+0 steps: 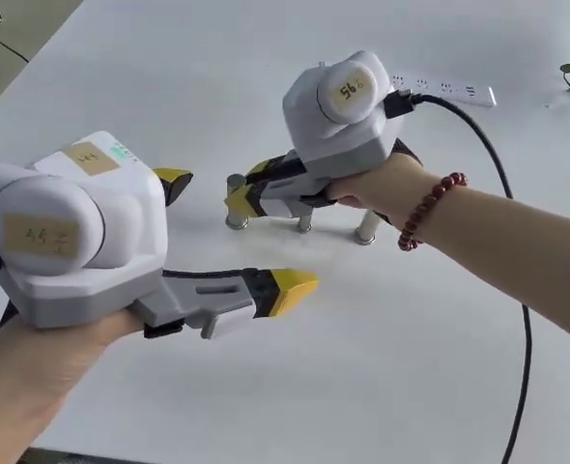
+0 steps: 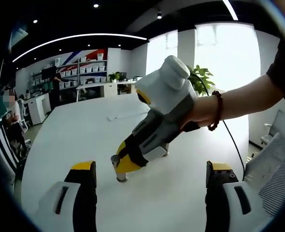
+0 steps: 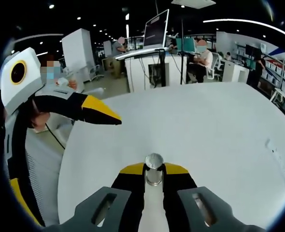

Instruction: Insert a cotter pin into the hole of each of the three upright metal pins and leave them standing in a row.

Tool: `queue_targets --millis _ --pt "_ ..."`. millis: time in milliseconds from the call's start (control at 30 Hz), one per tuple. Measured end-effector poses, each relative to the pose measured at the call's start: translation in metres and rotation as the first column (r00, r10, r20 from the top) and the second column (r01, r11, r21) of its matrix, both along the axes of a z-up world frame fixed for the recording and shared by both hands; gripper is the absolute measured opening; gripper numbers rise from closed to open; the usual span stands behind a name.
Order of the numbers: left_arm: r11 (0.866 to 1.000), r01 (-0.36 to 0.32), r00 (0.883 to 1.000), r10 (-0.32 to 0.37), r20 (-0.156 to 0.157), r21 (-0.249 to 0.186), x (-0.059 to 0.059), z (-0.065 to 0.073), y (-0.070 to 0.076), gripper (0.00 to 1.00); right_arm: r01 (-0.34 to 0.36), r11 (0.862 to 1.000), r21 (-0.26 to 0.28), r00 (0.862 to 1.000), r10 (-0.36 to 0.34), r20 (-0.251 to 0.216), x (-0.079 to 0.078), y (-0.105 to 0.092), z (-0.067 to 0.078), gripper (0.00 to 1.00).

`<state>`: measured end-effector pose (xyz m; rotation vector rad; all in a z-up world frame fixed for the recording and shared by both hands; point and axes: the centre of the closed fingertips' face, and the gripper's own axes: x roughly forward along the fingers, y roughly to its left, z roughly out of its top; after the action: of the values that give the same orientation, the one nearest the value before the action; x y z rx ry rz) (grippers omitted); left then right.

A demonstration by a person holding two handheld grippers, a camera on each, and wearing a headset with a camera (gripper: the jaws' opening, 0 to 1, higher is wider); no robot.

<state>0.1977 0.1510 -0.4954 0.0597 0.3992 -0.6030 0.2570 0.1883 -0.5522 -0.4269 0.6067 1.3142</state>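
White tabletop [image 1: 382, 348] fills the head view, with a white power strip [image 1: 441, 89] lying at its far edge and a black cable [image 1: 517, 242] curving from the right gripper down the table's right side. Behind the table, the left gripper view has shelving along a far wall, a potted plant [image 2: 203, 77] and bright windows, while the right gripper view takes in desks, a raised monitor [image 3: 157, 29] and seated people.

3 upright metal pins stand in a row near the middle of the table: the left pin [image 1: 234, 220], the middle pin [image 1: 305, 225] and the right pin [image 1: 367, 230], each well apart from its neighbour. The right gripper [image 1: 249, 186], held by a hand [image 1: 382, 184] wearing a red bead bracelet [image 1: 430, 208], reaches across the row from the right. Its yellow-tipped jaws sit closed around the left pin, one jaw against each side just under the pin's round top, as the right gripper view makes plain. The middle and right pins stand beneath that gripper's body and the hand.

Nearer the person, the left gripper [image 1: 232, 232] hovers above the table with its jaws spread wide and nothing between them, aimed toward the row.
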Motion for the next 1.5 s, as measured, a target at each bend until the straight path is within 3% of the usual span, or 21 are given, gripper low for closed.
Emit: queue_targets --millis 200,567,1000,1200,1500 --pt "1.0 0.001 1.0 -0.001 -0.002 -0.006 -0.002 0.001 -0.003 0.94 0.011 1.0 0.009 1.0 -0.01 -0.018 -0.014 -0.012 0.001 0.08" --pt "1.0 -0.01 1.0 0.01 -0.014 -0.012 -0.007 -0.001 -0.008 0.93 0.039 0.999 -0.009 0.999 -0.039 -0.003 -0.031 -0.044 0.0 0.08" --pt "1.0 0.011 1.0 -0.011 -0.028 -0.009 -0.014 -0.005 -0.016 0.93 0.13 0.991 -0.023 0.991 -0.129 0.015 -0.031 -0.087 0.0 0.08" --pt "0.999 0.041 0.999 -0.041 -0.036 0.003 -0.02 -0.01 -0.023 0.93 0.157 0.987 -0.031 0.988 -0.156 0.019 -0.033 -0.101 -0.003 0.08" --pt "0.999 0.045 0.998 -0.045 -0.047 -0.01 -0.021 -0.014 -0.025 0.93 0.178 0.983 -0.036 0.984 -0.177 0.021 -0.036 -0.117 -0.01 0.08"
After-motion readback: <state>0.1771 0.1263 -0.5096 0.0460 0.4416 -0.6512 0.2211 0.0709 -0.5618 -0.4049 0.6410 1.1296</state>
